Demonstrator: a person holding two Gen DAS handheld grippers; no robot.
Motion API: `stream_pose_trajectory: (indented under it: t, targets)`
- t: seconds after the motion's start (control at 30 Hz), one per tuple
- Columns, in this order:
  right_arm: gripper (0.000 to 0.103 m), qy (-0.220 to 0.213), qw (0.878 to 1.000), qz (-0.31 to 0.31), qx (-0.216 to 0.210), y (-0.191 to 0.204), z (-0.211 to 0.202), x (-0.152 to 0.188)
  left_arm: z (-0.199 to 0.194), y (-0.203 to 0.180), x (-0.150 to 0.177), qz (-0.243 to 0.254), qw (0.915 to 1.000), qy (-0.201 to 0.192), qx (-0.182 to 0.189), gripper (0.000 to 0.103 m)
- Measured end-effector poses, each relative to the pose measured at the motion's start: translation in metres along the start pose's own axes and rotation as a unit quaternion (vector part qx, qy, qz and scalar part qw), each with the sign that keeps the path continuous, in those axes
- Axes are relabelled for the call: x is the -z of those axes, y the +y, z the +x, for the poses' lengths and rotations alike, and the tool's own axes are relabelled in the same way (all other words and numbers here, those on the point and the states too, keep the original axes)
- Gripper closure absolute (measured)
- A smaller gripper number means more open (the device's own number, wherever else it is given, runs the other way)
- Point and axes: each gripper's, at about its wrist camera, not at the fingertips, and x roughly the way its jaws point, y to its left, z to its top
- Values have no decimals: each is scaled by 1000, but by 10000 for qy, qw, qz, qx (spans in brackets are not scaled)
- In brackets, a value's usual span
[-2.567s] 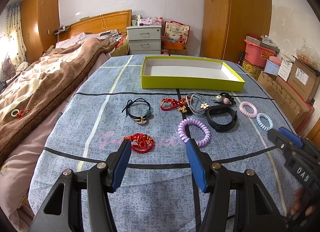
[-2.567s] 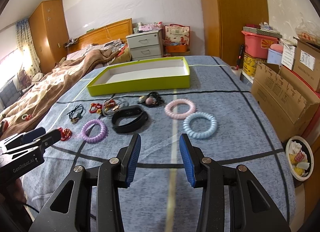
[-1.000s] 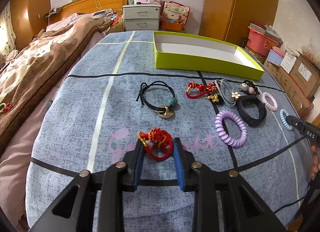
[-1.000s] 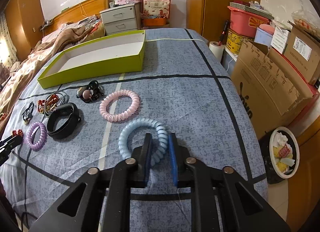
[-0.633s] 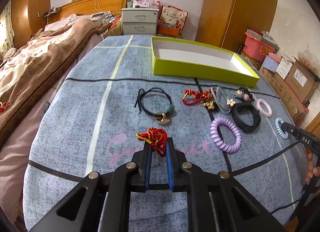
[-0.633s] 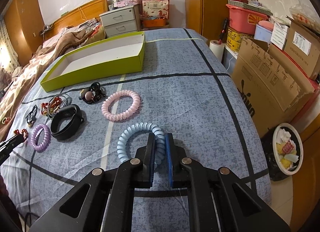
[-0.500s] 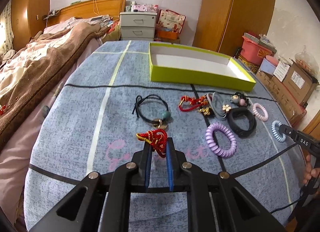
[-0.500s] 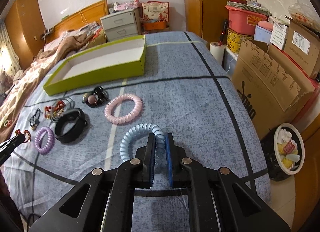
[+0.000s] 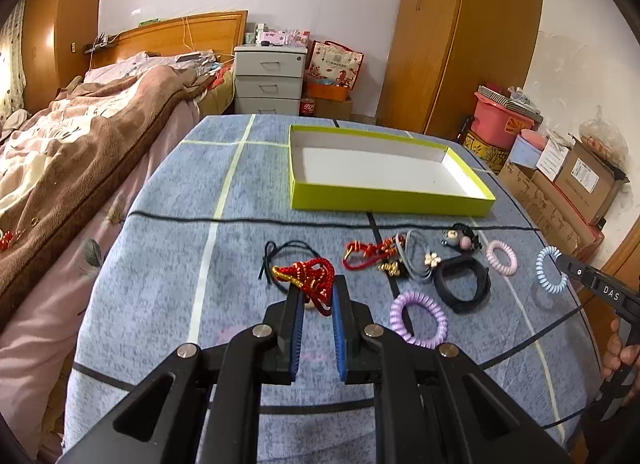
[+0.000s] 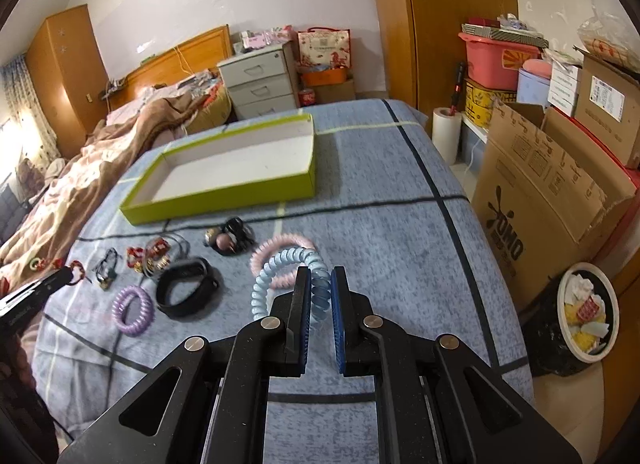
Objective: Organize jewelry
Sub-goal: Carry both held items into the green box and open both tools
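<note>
In the left wrist view the left claw is sitting at lower centre, clenched on the red cord bracelet, which is hanging clear of the blue desk. Right of it the purple coil band, the black wristband and the pink coil band are lying on the cloth, with the green box standing open above them. At the right edge the right claw is gripping the blue coil band, raised off the desk.
</note>
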Motion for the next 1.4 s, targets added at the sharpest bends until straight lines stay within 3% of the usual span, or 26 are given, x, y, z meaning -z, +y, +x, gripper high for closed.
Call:
stream_pose_trajectory:
  t: [0.37, 0.83, 1.4]
  targets:
    - [93, -203, 9997, -25, -151, 14, 5, -38, 6, -6, -42, 86, 9997, -207, 96, 89]
    - [93, -71, 9997, -121, -213, 28, 58, -100, 54, -6, -103, 65, 9990, -158, 416, 89]
    - [93, 424, 9987, -238, -118, 30, 142, -135, 135, -9, -134, 65, 9984, 406, 397, 89]
